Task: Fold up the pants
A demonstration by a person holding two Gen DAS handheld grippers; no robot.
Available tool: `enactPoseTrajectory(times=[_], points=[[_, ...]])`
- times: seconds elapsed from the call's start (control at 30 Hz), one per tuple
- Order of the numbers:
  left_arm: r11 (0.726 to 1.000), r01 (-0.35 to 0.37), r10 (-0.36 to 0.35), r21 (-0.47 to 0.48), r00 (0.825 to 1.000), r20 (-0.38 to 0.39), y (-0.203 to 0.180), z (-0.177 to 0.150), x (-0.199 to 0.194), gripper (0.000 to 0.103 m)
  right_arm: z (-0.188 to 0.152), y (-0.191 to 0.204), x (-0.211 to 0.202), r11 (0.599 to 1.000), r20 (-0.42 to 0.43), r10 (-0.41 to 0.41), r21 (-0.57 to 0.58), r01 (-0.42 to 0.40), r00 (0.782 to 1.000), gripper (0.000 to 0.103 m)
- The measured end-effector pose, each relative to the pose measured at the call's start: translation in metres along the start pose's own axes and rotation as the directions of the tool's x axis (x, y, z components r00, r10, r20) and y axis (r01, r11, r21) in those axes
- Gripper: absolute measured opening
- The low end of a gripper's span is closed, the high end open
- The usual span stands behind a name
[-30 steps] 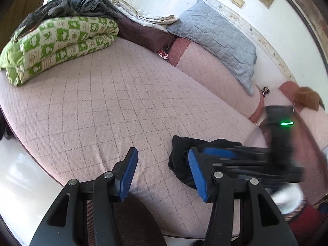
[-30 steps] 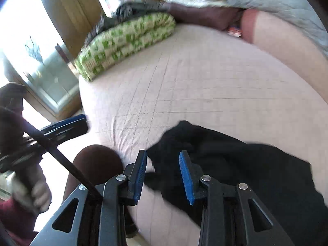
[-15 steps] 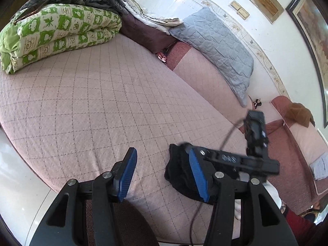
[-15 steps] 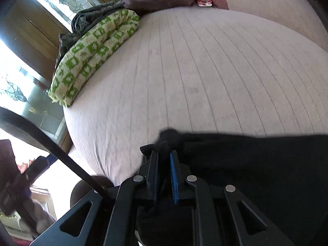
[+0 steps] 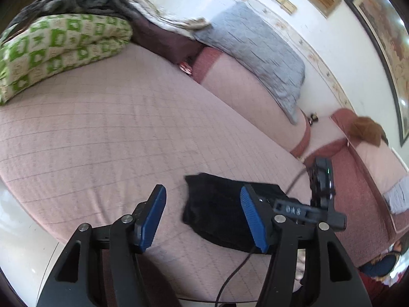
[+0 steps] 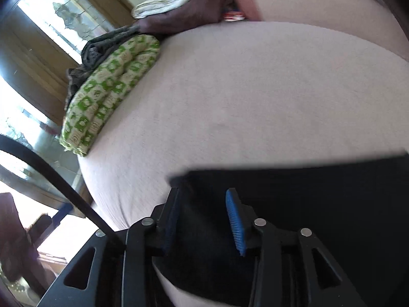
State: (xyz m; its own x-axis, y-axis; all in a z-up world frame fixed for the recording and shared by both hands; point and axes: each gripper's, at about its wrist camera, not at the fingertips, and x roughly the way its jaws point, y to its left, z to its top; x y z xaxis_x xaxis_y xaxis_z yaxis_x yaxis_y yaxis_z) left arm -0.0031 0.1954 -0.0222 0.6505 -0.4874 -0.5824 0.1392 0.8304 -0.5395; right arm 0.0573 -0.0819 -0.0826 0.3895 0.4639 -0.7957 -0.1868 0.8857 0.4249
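The black pants (image 5: 219,209) lie folded in a flat bundle near the front edge of the pink quilted bed (image 5: 107,133). My left gripper (image 5: 203,217) is open and empty, held above the bed just left of the bundle. My right gripper (image 6: 202,217) is open, its blue pads astride the left edge of the pants (image 6: 319,204), which fill the lower right of the right wrist view. The right gripper also shows in the left wrist view (image 5: 306,209), over the pants' right side.
A green-and-white folded quilt (image 5: 58,48) with dark clothes on top lies at the bed's far left. A grey pillow (image 5: 255,53) leans on the back wall. A sofa with a brown cloth (image 5: 365,130) stands at right. The floor (image 5: 23,232) is below left.
My right gripper was shut on the pants' edge half a second ago and has opened. The pants bundle now lies flatter and squarer. My left gripper stayed open.
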Motion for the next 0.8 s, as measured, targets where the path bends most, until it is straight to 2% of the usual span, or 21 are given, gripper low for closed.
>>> enactPoseTrajectory(times=[0.1, 0.17, 0.2, 0.23, 0.27, 0.3, 0.37, 0.4, 0.47, 0.5, 0.6, 0.67, 0.73, 0.8], points=[[0.998, 0.015, -0.013, 0.056, 0.999, -0.03, -0.025, -0.004, 0.01, 0.06, -0.026, -0.068, -0.029, 0.988, -0.003, -0.111, 0.108, 0.11, 0.994, 0.041], [0.996, 0.022, -0.018, 0.083, 0.998, -0.054, -0.041, -0.008, 0.018, 0.06, -0.046, -0.128, -0.061, 0.953, 0.007, -0.197, 0.235, 0.19, 0.98, 0.039], [0.995, 0.025, -0.019, 0.092, 0.998, -0.063, -0.047, -0.009, 0.021, 0.06, -0.055, -0.15, -0.077, 0.942, 0.025, -0.19, 0.284, 0.175, 0.981, 0.03], [0.994, 0.025, -0.017, 0.102, 0.997, -0.074, -0.054, -0.011, 0.025, 0.06, -0.066, -0.18, -0.101, 0.91, 0.036, -0.212, 0.371, 0.184, 0.977, 0.034], [0.993, 0.026, -0.016, 0.114, 0.996, -0.086, -0.062, -0.012, 0.03, 0.06, -0.072, -0.195, -0.116, 0.879, 0.03, -0.28, 0.409, 0.244, 0.96, 0.038], [0.991, 0.029, -0.016, 0.13, 0.995, -0.103, -0.071, -0.014, 0.037, 0.06, -0.077, -0.209, -0.136, 0.858, 0.05, -0.319, 0.439, 0.266, 0.947, 0.04], [0.987, 0.042, -0.021, 0.155, 0.991, -0.134, -0.089, -0.016, 0.051, 0.06, -0.076, -0.223, -0.163, 0.865, 0.124, -0.277, 0.464, 0.191, 0.953, 0.04], [0.984, 0.056, -0.029, 0.172, 0.988, -0.154, -0.1, -0.018, 0.061, 0.06, -0.074, -0.224, -0.169, 0.869, 0.143, -0.264, 0.464, 0.171, 0.954, 0.04], [0.976, 0.073, -0.034, 0.207, 0.982, -0.186, -0.12, -0.022, 0.08, 0.06, -0.055, -0.221, -0.178, 0.903, 0.202, -0.216, 0.414, 0.117, 0.955, 0.044], [0.969, 0.079, -0.03, 0.234, 0.978, -0.205, -0.132, -0.026, 0.092, 0.06, -0.043, -0.217, -0.174, 0.923, 0.208, -0.191, 0.372, 0.103, 0.959, 0.054], [0.946, 0.079, 0.002, 0.313, 0.968, -0.25, -0.16, -0.042, 0.125, 0.06, -0.008, -0.199, -0.15, 0.956, 0.185, -0.187, 0.259, 0.135, 0.965, 0.064], [0.93, 0.076, 0.027, 0.36, 0.961, -0.273, -0.171, -0.055, 0.144, 0.06, 0.021, -0.193, -0.12, 0.974, 0.124, -0.16, 0.181, 0.136, 0.979, 0.068], [0.916, 0.066, 0.051, 0.395, 0.959, -0.28, -0.177, -0.064, 0.159, 0.06, 0.042, -0.188, -0.088, 0.981, 0.057, -0.152, 0.131, 0.144, 0.987, 0.068], [0.908, 0.071, 0.06, 0.414, 0.953, -0.296, -0.18, -0.073, 0.171, 0.06, 0.051, -0.186, -0.059, 0.98, -0.019, -0.18, 0.086, 0.181, 0.983, 0.068]])
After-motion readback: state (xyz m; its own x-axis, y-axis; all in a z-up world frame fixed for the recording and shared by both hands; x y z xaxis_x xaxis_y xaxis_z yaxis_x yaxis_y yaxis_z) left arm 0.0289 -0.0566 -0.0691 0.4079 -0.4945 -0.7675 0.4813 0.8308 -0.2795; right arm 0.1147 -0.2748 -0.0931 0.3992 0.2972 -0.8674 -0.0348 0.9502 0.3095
